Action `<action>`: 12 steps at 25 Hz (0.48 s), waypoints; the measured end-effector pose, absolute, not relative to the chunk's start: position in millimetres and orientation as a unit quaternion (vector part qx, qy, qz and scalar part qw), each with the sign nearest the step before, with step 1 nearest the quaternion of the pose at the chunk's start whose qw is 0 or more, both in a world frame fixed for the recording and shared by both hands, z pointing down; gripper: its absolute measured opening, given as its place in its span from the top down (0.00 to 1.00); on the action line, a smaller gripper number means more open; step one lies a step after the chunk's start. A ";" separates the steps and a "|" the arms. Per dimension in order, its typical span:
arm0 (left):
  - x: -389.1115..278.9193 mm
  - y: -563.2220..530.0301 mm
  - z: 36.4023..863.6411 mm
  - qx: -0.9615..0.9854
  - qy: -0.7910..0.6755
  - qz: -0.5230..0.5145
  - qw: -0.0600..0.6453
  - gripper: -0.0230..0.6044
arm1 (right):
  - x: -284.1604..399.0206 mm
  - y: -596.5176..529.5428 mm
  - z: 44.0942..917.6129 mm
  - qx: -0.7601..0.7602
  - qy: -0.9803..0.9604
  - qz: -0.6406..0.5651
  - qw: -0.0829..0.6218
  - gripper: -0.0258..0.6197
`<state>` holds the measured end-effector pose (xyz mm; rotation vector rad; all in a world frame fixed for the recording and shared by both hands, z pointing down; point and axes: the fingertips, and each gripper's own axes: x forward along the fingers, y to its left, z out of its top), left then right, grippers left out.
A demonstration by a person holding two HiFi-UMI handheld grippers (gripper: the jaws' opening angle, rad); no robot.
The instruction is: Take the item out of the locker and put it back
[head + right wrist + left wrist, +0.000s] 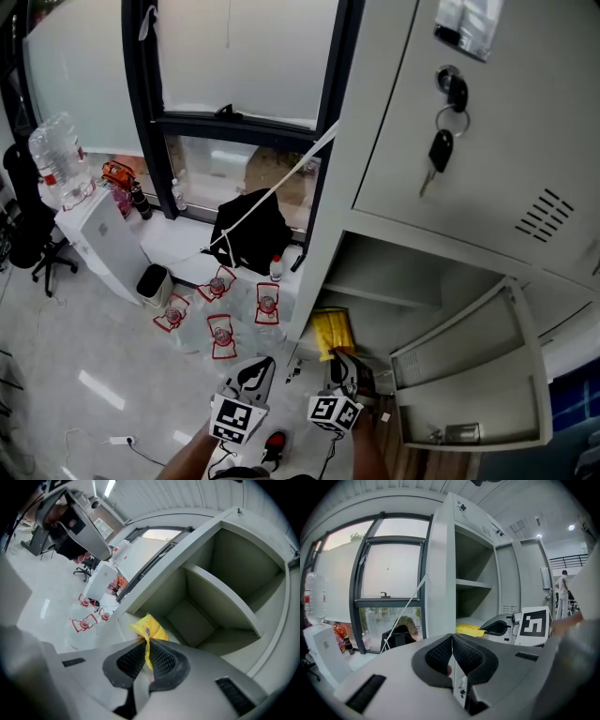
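A dark-framed window [234, 66] fills the head view at 12 o'clock, its frosted panes pale with daylight. The glossy white floor [66, 366] spreads at 8 o'clock, and at 9 o'clock a black office chair [33, 239] stands just beside a white water dispenser [101, 239].

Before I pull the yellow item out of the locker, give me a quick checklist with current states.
1. Right hand-held gripper shut on the yellow item: ok, its edge is pinched between the pads.
2. Locker door open and off the exit path: ok.
3. Left hand-held gripper shut, empty, outside the compartment: ok.
4. Item clear of the compartment: not ok, it lies on the floor near the front.
5. Pinch strong enough for the pull: cannot tell; only a thin edge is held.
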<state>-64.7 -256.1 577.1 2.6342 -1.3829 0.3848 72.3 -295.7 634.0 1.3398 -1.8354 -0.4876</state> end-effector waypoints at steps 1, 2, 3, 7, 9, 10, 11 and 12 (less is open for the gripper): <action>-65.0 -256.6 576.3 0.876 -0.460 0.127 0.070 0.93 | 72.6 -296.4 633.5 0.530 -0.725 -0.191 0.396 0.92; -65.8 -257.1 575.3 0.875 -0.461 0.127 0.069 0.93 | 72.8 -297.0 632.5 0.531 -0.727 -0.187 0.394 0.93; -66.7 -257.5 574.2 0.875 -0.462 0.126 0.068 0.93 | 73.1 -297.5 630.6 0.534 -0.729 -0.181 0.388 0.93; -68.7 -258.2 565.6 0.874 -0.466 0.119 0.062 0.93 | 77.3 -297.7 614.2 0.558 -0.749 -0.130 0.335 0.93; -67.5 -258.3 558.2 0.876 -0.466 0.113 0.055 0.93 | 80.1 -296.7 601.9 0.568 -0.756 -0.108 0.306 0.93; -66.3 -258.0 553.7 0.877 -0.466 0.110 0.051 0.93 | 81.3 -295.4 594.9 0.572 -0.759 -0.100 0.293 0.93; -65.1 -257.4 549.0 0.878 -0.465 0.107 0.047 0.93 | 82.4 -293.3 587.4 0.576 -0.762 -0.094 0.280 0.93; -63.9 -256.3 544.3 0.879 -0.464 0.103 0.043 0.93 | 83.6 -290.5 579.8 0.580 -0.765 -0.087 0.266 0.93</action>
